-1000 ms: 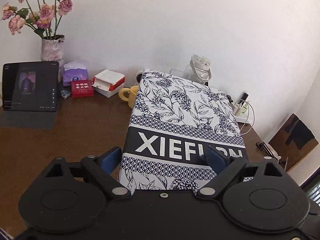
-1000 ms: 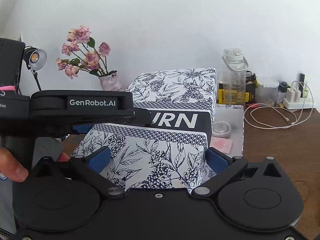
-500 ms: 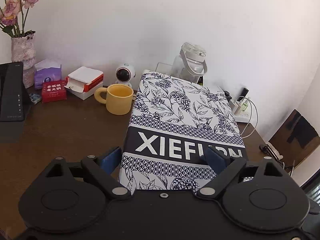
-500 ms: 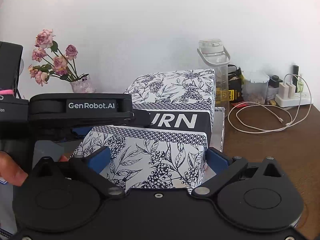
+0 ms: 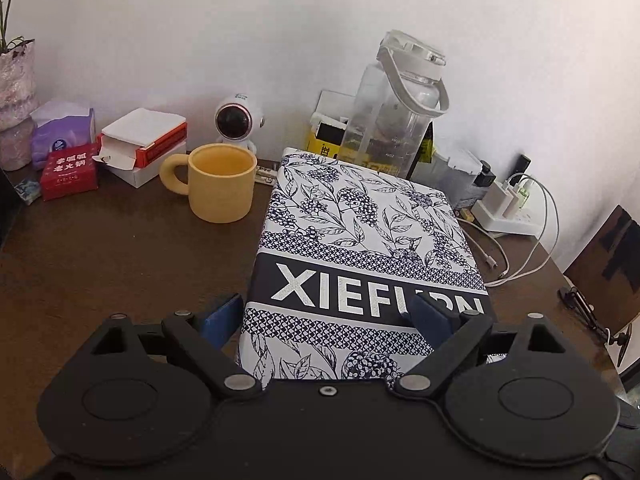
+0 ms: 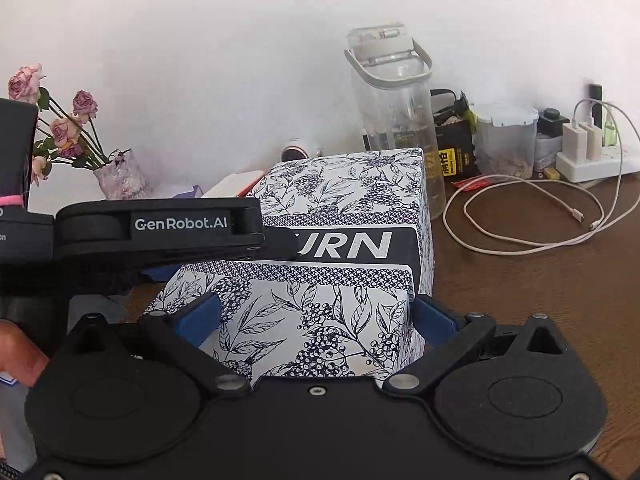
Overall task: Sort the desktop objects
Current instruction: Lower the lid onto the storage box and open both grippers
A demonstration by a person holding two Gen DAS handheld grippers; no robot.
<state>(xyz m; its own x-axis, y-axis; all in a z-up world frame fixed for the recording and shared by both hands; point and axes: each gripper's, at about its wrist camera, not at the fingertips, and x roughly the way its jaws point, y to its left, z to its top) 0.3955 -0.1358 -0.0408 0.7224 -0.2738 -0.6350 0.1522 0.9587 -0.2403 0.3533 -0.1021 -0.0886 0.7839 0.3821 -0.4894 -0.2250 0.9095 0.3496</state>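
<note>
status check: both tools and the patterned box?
Left tool and right tool both clamped on patterned box. Yellow mug close at its left, water bottle just behind.

Blue-and-white botanical-print box (image 5: 360, 240), mustard-yellow mug (image 5: 222, 188), dark brown desk (image 5: 120, 260), white cable (image 6: 520, 236)
</note>
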